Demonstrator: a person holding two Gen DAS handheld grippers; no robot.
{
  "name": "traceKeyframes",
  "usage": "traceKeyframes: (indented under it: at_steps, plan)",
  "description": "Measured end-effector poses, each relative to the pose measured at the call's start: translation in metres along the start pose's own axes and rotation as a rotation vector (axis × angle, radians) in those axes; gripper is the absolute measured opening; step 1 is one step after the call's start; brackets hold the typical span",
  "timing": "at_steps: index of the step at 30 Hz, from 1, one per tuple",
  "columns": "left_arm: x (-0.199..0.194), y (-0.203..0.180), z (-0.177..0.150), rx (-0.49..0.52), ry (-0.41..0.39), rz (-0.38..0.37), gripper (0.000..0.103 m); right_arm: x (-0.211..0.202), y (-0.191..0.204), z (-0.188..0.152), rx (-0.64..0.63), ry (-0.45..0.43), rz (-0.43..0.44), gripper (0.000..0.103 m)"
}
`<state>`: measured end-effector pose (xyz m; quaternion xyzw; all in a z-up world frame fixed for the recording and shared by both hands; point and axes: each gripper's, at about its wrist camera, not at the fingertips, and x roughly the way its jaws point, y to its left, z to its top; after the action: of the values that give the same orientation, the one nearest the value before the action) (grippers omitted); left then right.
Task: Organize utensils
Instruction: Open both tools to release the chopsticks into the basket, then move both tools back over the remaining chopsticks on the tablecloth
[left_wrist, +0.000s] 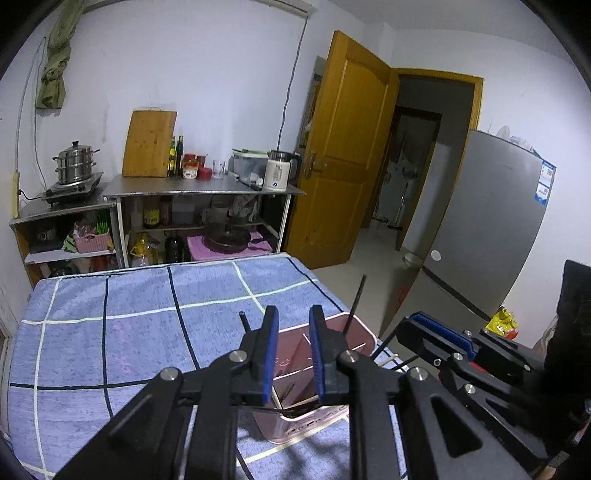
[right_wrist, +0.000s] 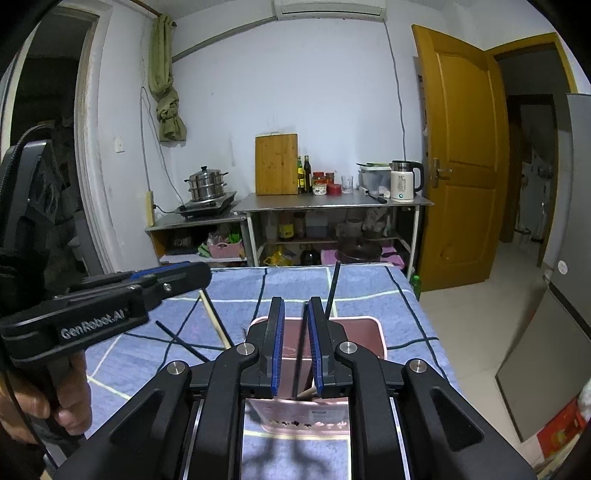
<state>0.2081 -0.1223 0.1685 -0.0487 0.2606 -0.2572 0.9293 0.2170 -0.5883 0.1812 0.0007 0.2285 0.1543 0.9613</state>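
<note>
My left gripper (left_wrist: 293, 350) is a bit open, nothing btwn the pads; the pink basket (left_wrist: 332, 421) sits right under and just past the fingertips, on the blue plaid cloth (left_wrist: 129, 332). My right gripper (right_wrist: 295, 347) is also slightly parted. A black chopstick (right_wrist: 300, 350) stands in the gap, upright in the basket; can't tell if the pads touch it. Another black chopstick (right_wrist: 331, 291) leans up just right of the right finger. More sticks (right_wrist: 214, 317) lie on the cloth, left of the fingers.
</note>
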Motion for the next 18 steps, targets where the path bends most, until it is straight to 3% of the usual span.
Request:
traceKeyframes:
  at_steps: [6,18]
  plan:
    - [-0.026,0.005,-0.005,-0.008,-0.027,-0.003,0.018,-0.018,0.004,-0.001,0.018,-0.016,0.011,0.013]
    - [-0.064,0.025,-0.049,-0.04,-0.036,0.031,0.02,-0.044,0.018,-0.022,0.0,-0.021,0.064,0.013]
